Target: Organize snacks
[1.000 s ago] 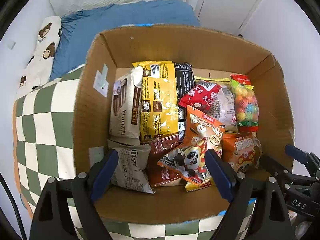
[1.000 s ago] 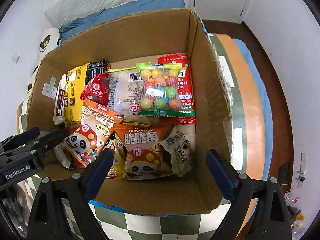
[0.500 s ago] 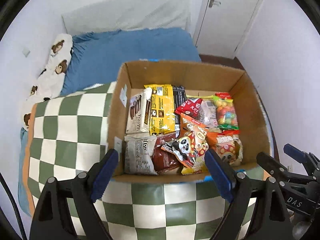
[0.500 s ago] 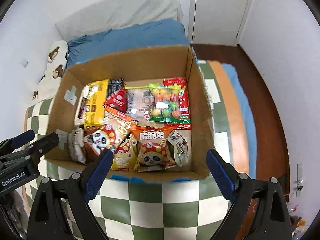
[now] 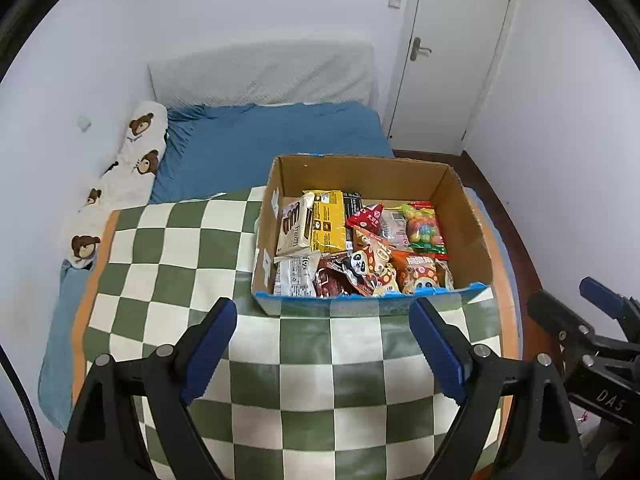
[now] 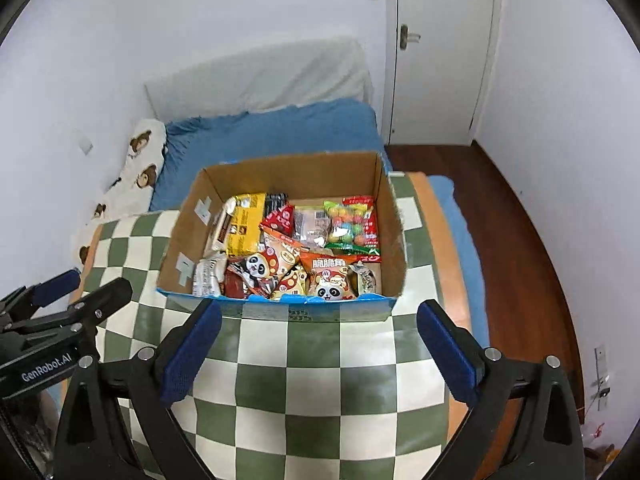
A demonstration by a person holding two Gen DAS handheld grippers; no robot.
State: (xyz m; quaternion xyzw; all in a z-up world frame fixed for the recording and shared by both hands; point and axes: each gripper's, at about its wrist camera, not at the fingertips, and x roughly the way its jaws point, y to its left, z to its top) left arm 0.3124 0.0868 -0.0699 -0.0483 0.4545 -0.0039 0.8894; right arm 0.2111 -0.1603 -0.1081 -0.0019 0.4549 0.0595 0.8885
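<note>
A cardboard box (image 5: 468,224) (image 6: 188,232) sits on a green and white checkered blanket (image 5: 168,264) (image 6: 312,380). It holds several snack packets: a yellow packet (image 5: 328,226) (image 6: 244,224), a panda packet (image 5: 368,260) (image 6: 264,266), an orange panda packet (image 6: 330,276), and a bag of coloured balls (image 5: 422,226) (image 6: 348,224). My left gripper (image 5: 324,350) is open and empty, well back from the box's near wall. My right gripper (image 6: 320,352) is open and empty too, also short of the box. Each gripper shows at the edge of the other's view.
The blanket lies on a bed with a blue sheet (image 5: 276,136) and a bear-print pillow (image 5: 132,164) along the left wall. A white door (image 6: 440,52) stands behind. Wooden floor (image 6: 520,248) runs along the bed's right side.
Both grippers have pulled back and up from over the box. The box now looks small and far, and the room is in view. Both stayed open.
</note>
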